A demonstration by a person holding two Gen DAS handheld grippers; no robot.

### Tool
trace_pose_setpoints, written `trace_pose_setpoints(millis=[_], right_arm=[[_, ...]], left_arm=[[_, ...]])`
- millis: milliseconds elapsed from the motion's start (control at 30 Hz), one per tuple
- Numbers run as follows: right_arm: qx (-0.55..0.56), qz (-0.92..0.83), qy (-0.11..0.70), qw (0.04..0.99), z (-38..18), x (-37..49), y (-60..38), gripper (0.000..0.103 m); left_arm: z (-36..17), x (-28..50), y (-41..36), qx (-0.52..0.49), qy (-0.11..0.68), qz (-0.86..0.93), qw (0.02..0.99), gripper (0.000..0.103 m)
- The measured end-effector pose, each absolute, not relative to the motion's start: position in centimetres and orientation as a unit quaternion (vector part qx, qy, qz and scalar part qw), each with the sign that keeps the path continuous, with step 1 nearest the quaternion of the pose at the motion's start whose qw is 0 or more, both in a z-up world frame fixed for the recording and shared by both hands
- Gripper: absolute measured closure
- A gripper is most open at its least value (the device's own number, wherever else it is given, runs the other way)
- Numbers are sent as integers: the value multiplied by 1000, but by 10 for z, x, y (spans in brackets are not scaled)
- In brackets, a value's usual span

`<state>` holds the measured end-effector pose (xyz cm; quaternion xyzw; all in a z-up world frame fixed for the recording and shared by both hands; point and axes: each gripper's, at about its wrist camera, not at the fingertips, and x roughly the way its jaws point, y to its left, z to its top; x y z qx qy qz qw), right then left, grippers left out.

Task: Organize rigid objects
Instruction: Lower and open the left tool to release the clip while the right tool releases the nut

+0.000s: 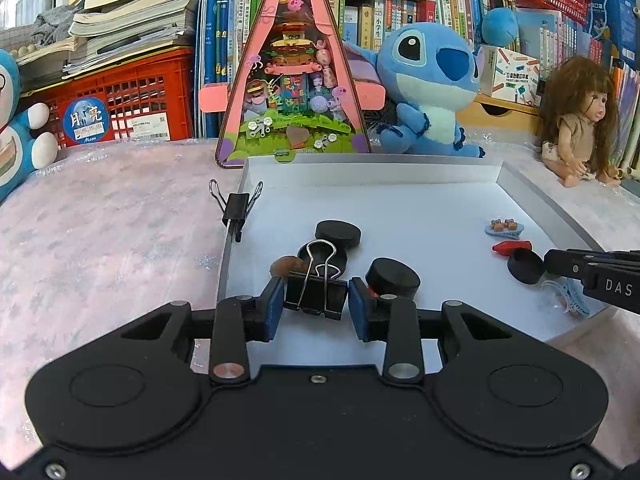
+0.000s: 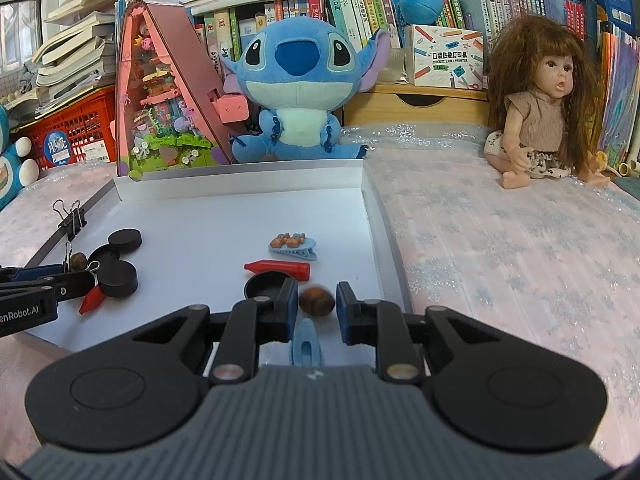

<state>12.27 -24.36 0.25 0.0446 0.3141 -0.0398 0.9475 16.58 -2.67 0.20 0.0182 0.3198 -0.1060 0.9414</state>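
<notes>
The left gripper (image 1: 316, 304) is clamped on a black binder clip (image 1: 315, 294), both pads against its sides, tilted down over the near part of the white tray (image 1: 400, 204). The right gripper (image 2: 317, 306) stands slightly apart around a brown nut (image 2: 317, 300), with gaps on both sides; it points down at the tray's near right corner. Black discs (image 1: 338, 232) and a red cap (image 2: 278, 270) lie in the tray.
</notes>
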Motion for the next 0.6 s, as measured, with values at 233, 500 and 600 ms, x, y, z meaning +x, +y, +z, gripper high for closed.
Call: trace_pose_setpoints(millis=[233, 500, 600], right_arm=[[38, -39, 305, 951, 8, 117, -241, 70], [23, -37, 282, 959, 24, 98, -234, 48], [24, -36, 276, 960, 29, 88, -232, 43]], left_arm=[[7, 159, -21, 9, 311, -104, 945, 61], [24, 138, -17, 3, 290, -114, 950, 45], [29, 128, -18, 4, 283, -119, 952, 36]])
